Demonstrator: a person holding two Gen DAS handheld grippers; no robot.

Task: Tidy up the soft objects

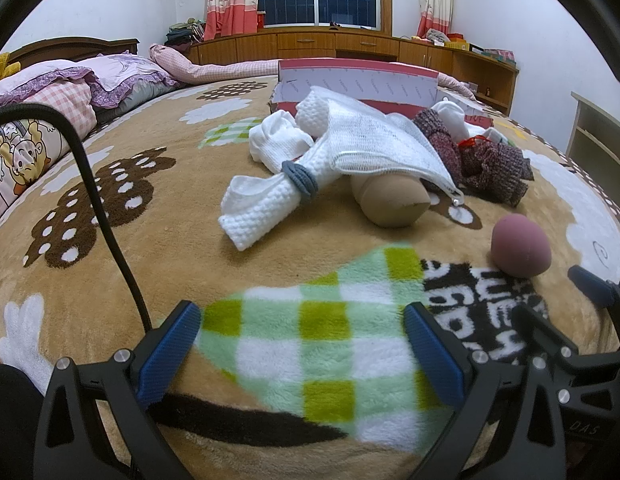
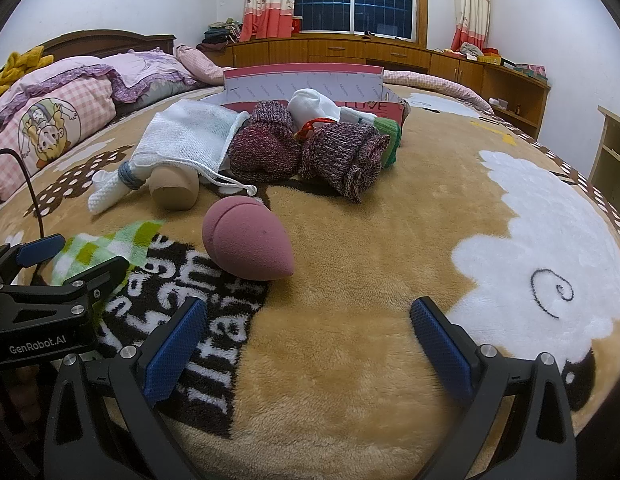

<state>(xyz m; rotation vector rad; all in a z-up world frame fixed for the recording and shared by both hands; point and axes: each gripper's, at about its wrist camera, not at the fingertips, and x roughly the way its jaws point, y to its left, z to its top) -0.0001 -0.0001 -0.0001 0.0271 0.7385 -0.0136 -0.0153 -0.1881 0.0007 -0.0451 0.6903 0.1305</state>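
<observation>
Both spread wide and empty: left tongs (image 1: 302,354), right tongs (image 2: 308,350). Low over the bed blanket (image 2: 349,360). Pink sponge (image 2: 246,238) near ahead.

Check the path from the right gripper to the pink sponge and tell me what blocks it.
Nothing visible blocks it. The right gripper is open over bare blanket, and the pink sponge lies ahead and to the left with only blanket between. The left gripper sits off to the side, clear of that line.
</observation>
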